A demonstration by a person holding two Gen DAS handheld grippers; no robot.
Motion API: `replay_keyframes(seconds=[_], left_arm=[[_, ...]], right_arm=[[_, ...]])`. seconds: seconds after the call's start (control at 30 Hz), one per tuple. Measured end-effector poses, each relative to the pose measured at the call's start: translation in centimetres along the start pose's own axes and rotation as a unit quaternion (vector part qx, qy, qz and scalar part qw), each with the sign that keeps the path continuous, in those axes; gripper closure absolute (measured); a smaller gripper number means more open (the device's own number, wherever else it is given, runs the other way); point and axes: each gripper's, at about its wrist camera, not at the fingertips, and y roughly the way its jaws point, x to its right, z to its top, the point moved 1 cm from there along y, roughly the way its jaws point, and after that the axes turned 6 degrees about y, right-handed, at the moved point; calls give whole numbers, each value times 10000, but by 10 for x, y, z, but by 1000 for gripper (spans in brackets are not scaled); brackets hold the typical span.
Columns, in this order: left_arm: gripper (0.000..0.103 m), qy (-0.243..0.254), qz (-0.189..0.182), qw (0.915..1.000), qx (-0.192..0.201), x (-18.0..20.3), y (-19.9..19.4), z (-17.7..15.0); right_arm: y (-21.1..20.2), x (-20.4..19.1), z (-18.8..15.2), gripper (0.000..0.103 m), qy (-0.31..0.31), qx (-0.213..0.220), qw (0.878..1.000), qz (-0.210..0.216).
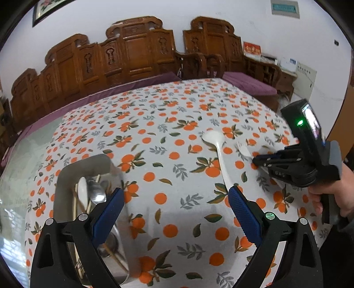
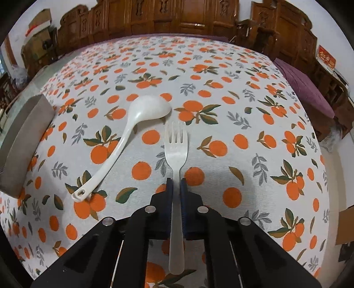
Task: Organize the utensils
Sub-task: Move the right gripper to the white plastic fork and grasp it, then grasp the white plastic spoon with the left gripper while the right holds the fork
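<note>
Right now the pale plastic fork (image 2: 176, 152) lies flat on the tablecloth with oranges and leaves printed on it (image 2: 232, 106). Its long side runs from near to far in the right wrist view. The prongs point far, toward the brown carved wooden benches (image 2: 177, 15). The handle end points near, under the camera.

The right gripper (image 2: 176, 183) has its two blue pads squeezed tight on the thin neck of the fork, one pad on each side. In the left wrist view, the same gripper (image 1: 256, 160) shows at the right, held by a person's hand (image 1: 329, 195), with the fork (image 1: 242, 150) poking out past its tips.

Just left of the fork lies a big white plastic spoon with a hole in its handle (image 2: 124, 141). Its long side is slanted. The bowl points far and right, close to the fork's prongs. The handle end points near and left. Spoon and fork do not touch.

Well to the left sits a shiny metal box for utensils (image 2: 24, 141). In the left wrist view this box (image 1: 66, 177) holds a metal spoon (image 1: 96, 192), a white spoon (image 1: 82, 188) and thin wooden chopsticks (image 1: 76, 206).

The left gripper (image 1: 174, 203) is let go and spread wide, with nothing between its blue pads. One pad is in front of the box, and the other is near the big spoon's handle.
</note>
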Motion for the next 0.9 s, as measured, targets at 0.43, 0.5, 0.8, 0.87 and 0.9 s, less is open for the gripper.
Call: replay_keyframes(seconds=[0.43, 0.5, 0.8, 0.87, 0.9], left_arm=[[28, 83, -455, 9977, -491, 31, 58, 22], [36, 131, -543, 9967, -582, 38, 73, 27], [50, 207, -865, 9931, -761, 56, 119, 52], [56, 210, -950, 9922, -773, 60, 126, 56], [58, 197, -967, 9921, -774, 60, 129, 58]], right_arm=[[1, 24, 4, 95, -14, 161, 9999, -10], [1, 24, 4, 95, -25, 160, 9999, -9], [1, 29, 4, 95, 148, 163, 9996, 194], [1, 30, 4, 95, 167, 170, 9995, 213], [1, 30, 4, 95, 180, 175, 9994, 229]])
